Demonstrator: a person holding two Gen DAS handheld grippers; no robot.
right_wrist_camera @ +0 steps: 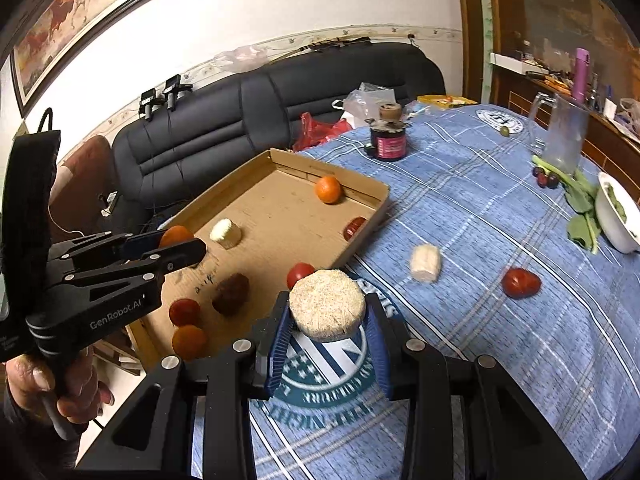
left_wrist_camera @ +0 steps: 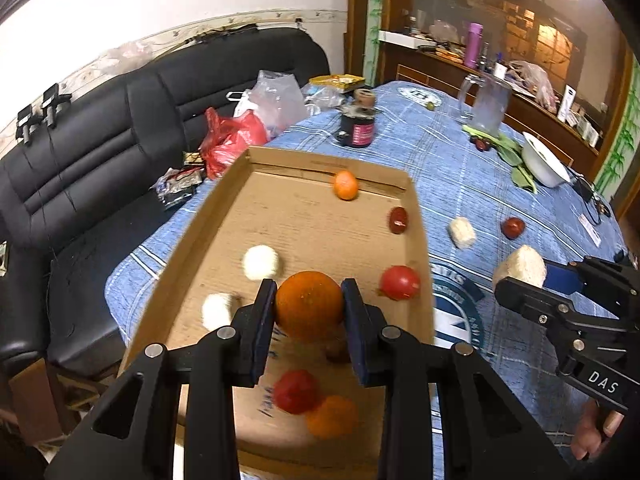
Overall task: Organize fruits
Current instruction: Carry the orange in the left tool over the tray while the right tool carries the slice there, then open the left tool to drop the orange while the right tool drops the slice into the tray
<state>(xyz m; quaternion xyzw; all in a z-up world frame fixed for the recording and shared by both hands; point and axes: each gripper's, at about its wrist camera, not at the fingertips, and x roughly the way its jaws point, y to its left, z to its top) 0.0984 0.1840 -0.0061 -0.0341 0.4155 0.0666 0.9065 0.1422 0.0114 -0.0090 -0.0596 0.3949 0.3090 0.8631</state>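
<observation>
A shallow cardboard tray (left_wrist_camera: 416, 216) lies on the blue cloth and holds oranges, red fruits and white pieces. My left gripper (left_wrist_camera: 309, 296) is shut on a large orange (left_wrist_camera: 310, 304) and holds it above the tray; it also shows in the right wrist view (right_wrist_camera: 176, 246). My right gripper (right_wrist_camera: 327, 306) is shut on a round beige cake (right_wrist_camera: 327, 304) above the cloth, just right of the tray's near corner; it also shows in the left wrist view (left_wrist_camera: 520, 276). A white piece (right_wrist_camera: 426, 263) and a red fruit (right_wrist_camera: 520, 282) lie loose on the cloth.
A dark jar (right_wrist_camera: 388, 136) stands behind the tray. A glass mug (right_wrist_camera: 564, 136), green leaves (right_wrist_camera: 580, 200) and a white bowl (right_wrist_camera: 616, 216) are at the far right. A black sofa (right_wrist_camera: 240, 120) with plastic bags runs along the table's left side.
</observation>
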